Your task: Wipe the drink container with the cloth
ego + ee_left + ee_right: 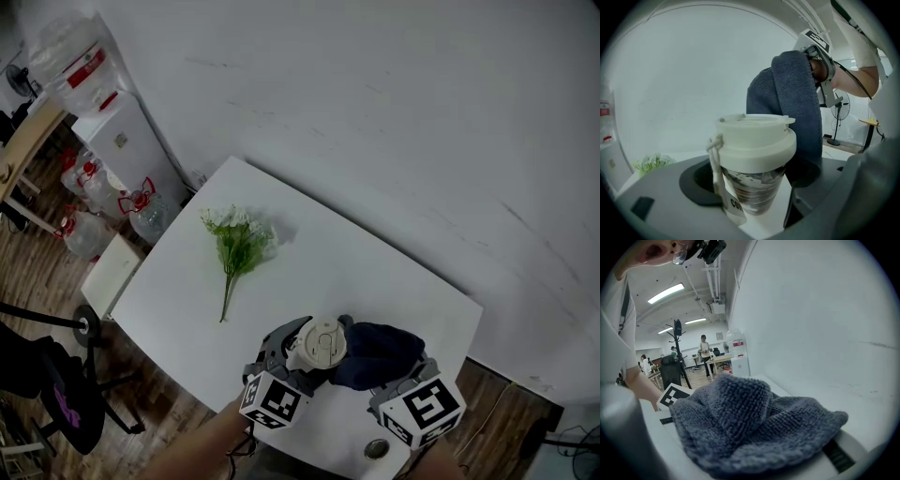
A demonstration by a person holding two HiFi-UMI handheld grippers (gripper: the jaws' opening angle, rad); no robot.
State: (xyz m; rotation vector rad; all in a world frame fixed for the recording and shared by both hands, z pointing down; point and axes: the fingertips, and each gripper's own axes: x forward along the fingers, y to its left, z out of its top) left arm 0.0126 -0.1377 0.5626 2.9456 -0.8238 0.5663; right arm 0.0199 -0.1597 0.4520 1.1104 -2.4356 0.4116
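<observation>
Two grippers are seen at a cup and a cloth on a white table.

Head view: low in the frame, the cup (323, 345) is clasped between the jaws of the left gripper (307, 352), and a dark bunched cloth (377, 354) is pressed against its right side by the right gripper (398, 373); a green sprig (239, 246) lies well apart on the table (375, 267), and a water dispenser (117, 141) is seen at upper left. Left gripper view: a round white lid, a clear printed body and a corded tag are shown between grey jaws, with the ribbed cloth draped behind. Right gripper view: soft looped terry is pinched in jaws pressed together and hides most of them.
</observation>
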